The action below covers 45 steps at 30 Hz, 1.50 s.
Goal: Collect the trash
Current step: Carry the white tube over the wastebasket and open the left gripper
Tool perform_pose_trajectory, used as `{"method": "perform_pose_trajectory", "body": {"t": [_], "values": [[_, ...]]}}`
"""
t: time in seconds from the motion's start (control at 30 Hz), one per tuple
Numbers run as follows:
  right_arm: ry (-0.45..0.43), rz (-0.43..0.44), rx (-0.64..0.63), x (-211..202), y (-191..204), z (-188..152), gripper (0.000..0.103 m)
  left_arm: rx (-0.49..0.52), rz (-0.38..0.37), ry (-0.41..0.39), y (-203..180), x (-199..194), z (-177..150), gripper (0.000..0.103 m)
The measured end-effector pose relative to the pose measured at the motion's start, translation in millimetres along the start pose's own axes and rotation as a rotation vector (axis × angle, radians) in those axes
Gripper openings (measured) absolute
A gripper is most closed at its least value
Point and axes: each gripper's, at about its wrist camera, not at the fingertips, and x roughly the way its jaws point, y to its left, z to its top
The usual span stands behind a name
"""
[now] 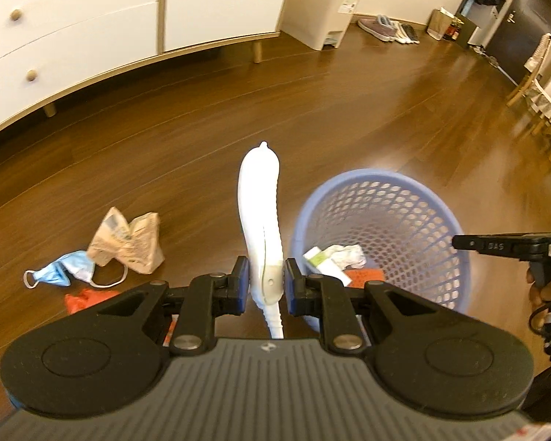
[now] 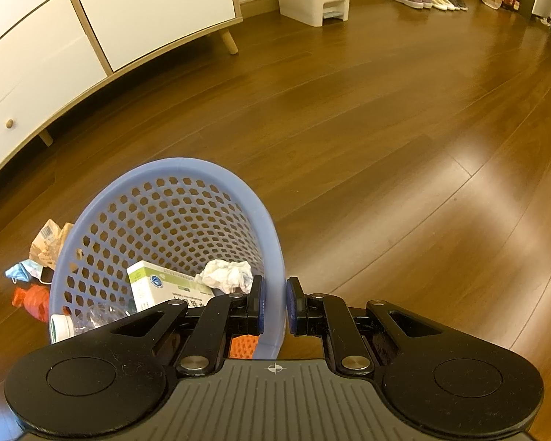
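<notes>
1. While the right gripper point(image 2: 273, 307) pinches the basket point(image 2: 187, 169) rim, a box point(image 2: 158, 286) and tissue point(image 2: 226, 273) lie inside.
2. Left gripper point(image 1: 262, 284) jaws clamp a white plastic piece point(image 1: 262, 220) beside the basket.
3. Bag point(image 1: 128, 242), mask point(image 1: 60, 272) remain left of it.

The floor point(image 2: 385, 139) is brown wood plank with a glossy, light-streaked finish. Standing on it, the basket point(image 2: 165, 220) is smooth lavender plastic pierced with hexagonal holes. Inside the basket lie a glossy cardboard box point(image 2: 158, 286), crumpled white tissue paper point(image 2: 226, 273) and a clear, shiny plastic bottle point(image 2: 95, 318). Left of the basket, a creased brown paper bag point(image 1: 128, 239) sits beside a soft blue cloth-like mask point(image 1: 60, 270) and a crinkled, shiny orange wrapper point(image 1: 84, 299). The white object point(image 1: 262, 220) over the basket's left rim is smooth matt plastic. Beyond the basket, the cabinet point(image 1: 73, 36) has matt white fronts with pale wood knobs and legs.
</notes>
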Motion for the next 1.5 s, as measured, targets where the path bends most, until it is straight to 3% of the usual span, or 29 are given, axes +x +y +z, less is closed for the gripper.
{"method": "perform_pose_trajectory", "body": {"t": [1.33,1.5], "values": [[-0.008,0.018,-0.054,7,4,4,0.009,0.102,-0.107,0.047,-73,49,15,0.016],[-0.01,0.02,-0.062,9,5,4,0.009,0.11,-0.122,0.028,-76,49,16,0.022]]}}
